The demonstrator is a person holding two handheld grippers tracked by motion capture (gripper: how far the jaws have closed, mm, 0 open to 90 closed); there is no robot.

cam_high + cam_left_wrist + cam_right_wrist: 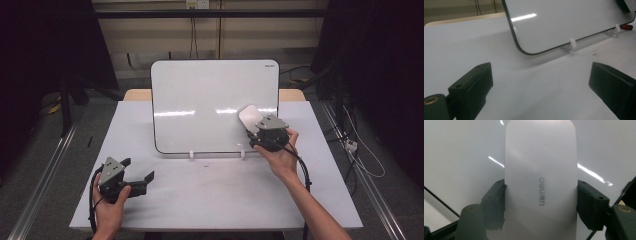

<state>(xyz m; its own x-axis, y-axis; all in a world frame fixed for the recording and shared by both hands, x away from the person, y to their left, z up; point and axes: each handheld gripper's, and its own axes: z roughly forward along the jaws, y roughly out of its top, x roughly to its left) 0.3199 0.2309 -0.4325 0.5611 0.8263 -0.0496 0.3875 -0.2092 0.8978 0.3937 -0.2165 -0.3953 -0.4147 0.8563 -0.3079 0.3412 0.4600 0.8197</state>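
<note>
Eraser duty, looks like: right gripper [257,131] has its jaws clamped on the white plastic oblong eraser [540,180], flat against the propped white whiteboard [200,100] for wiping. Left gripper [137,172] idles on the white table [210,195], jaws wide, out of the way.

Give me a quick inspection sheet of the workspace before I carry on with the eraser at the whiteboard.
Surface: white table, a few dark specks near the board's feet.
Job's things: whiteboard propped upright on two small white clips, looks clean apart from light glare; white eraser held against its lower right area.
Clutter: a small red thing by the far clip, too small to identify.
Grippers: right gripper shut on the eraser; left gripper open, resting low over the table's front left.
Cables: one trails from each gripper toward the front edge.
Surroundings: dark room, metal rails and loose cables on the floor at both sides.
</note>
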